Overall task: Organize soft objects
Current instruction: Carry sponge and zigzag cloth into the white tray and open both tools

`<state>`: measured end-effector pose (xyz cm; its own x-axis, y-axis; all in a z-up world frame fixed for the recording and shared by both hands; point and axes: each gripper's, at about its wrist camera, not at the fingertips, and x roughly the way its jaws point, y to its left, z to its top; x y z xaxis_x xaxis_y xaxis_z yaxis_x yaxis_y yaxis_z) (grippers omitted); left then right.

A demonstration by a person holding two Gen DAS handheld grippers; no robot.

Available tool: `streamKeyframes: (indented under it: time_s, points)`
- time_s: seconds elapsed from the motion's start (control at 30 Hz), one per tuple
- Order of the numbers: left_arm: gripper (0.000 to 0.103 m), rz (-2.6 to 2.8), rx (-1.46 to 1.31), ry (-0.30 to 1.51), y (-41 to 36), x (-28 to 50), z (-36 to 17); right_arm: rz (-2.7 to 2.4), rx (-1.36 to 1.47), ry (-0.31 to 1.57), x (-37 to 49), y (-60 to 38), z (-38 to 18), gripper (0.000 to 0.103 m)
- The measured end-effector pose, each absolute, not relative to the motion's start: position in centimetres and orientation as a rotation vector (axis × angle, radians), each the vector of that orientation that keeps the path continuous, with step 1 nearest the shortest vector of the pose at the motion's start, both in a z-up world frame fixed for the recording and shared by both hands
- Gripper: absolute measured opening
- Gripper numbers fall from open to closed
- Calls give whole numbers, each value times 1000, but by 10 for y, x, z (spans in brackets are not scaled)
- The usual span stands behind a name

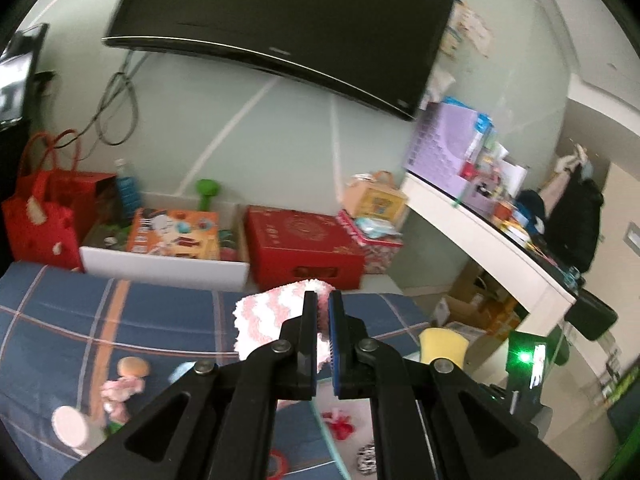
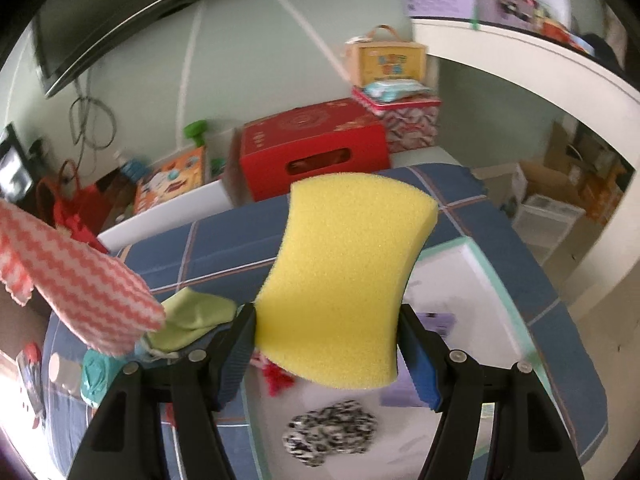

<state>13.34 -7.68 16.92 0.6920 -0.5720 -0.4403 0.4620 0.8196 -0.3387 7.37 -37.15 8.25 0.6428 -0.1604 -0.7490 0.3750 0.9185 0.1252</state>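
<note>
Two grips: sponge [image 2: 340, 280] between right hand-held gripper [image 2: 326, 320] pads.

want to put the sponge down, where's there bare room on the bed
Barest patch: the white tray's far right part, between its green-edged rim and the purple paper. The blue plaid cover between the yellow sponge and the white drawer also looks free. Crowded: near the spotted scrunchie, red trinket and green cloth.
</note>
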Motion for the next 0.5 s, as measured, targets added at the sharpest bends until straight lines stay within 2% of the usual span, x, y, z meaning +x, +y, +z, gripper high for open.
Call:
streamKeyframes:
  time_s: [0.3,0.5]
  points:
    - [4,-742,-156,637,-164,133,150,-411,330,832,57,-414,75,71]
    - [5,-786,-121,698,-203,141,119,-440,350,876,61,-432,56,71]
